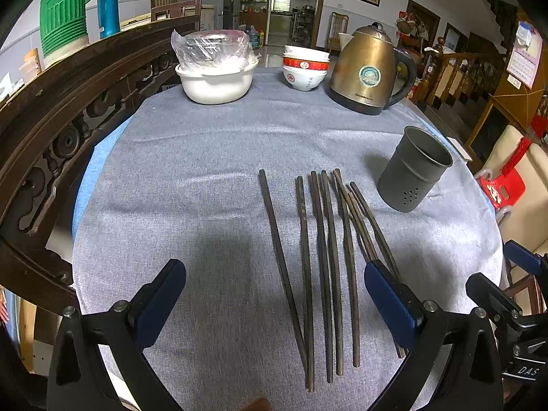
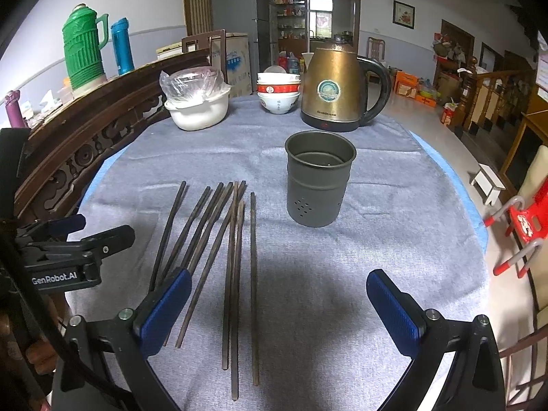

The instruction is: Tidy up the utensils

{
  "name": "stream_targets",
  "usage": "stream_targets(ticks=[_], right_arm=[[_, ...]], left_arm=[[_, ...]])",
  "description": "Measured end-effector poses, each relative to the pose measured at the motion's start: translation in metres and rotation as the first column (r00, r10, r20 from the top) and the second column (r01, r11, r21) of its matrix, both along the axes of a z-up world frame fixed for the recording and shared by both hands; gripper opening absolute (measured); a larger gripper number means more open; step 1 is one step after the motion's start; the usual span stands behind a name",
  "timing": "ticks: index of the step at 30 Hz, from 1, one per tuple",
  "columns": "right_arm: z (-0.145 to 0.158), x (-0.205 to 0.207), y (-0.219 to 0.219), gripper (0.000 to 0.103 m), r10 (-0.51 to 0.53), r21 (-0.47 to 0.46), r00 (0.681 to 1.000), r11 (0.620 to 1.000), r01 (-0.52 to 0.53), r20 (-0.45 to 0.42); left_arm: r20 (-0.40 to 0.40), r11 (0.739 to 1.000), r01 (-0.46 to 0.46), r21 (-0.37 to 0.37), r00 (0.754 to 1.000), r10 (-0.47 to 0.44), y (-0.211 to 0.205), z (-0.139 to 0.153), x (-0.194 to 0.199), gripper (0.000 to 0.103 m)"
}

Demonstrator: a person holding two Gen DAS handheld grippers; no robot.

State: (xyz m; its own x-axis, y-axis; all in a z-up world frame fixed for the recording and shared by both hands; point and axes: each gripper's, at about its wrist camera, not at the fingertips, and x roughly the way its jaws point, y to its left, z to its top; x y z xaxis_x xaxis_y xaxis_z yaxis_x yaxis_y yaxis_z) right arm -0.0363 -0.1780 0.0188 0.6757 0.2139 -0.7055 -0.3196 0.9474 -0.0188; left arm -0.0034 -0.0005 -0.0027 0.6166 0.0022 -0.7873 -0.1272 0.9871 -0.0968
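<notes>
Left wrist: chopsticks [image 1: 322, 274] between wide-spread fingers [image 1: 390, 298].

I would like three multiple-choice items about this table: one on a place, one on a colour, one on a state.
1. Which side of the chopsticks is the grey holder cup on?
A) left B) right C) on top
2. What colour is the kettle body?
A) golden B) white C) green
3. How are the right tongs?
A) shut on a chopstick B) open, empty C) inside the cup

Answers: 1 B, the cup stands right of the row. 2 A, its body is golden with a black handle. 3 B, bare cloth shows between the blue pads.
</notes>
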Motion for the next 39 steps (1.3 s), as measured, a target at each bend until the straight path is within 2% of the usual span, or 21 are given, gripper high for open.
stream_targets(ticks=[18, 39], right_arm=[[-0.0002, 0.0028, 0.0031, 0.103, -0.025, -0.042, 1.000, 0.999, 0.025, -0.002], [-0.0016, 0.0034, 0.0094, 0.103, -0.003, -0.025, 1.000, 1.000, 0.002, -0.025]], left_arm=[[-0.002, 1.000, -0.004, 0.007, 1.000, 0.004, 0.0001, -0.0004, -0.0007, 0.103], [-0.008, 1.000, 0.005, 0.014, 1.000, -0.005, -0.0013, -0.0017, -0.0009, 0.103]])
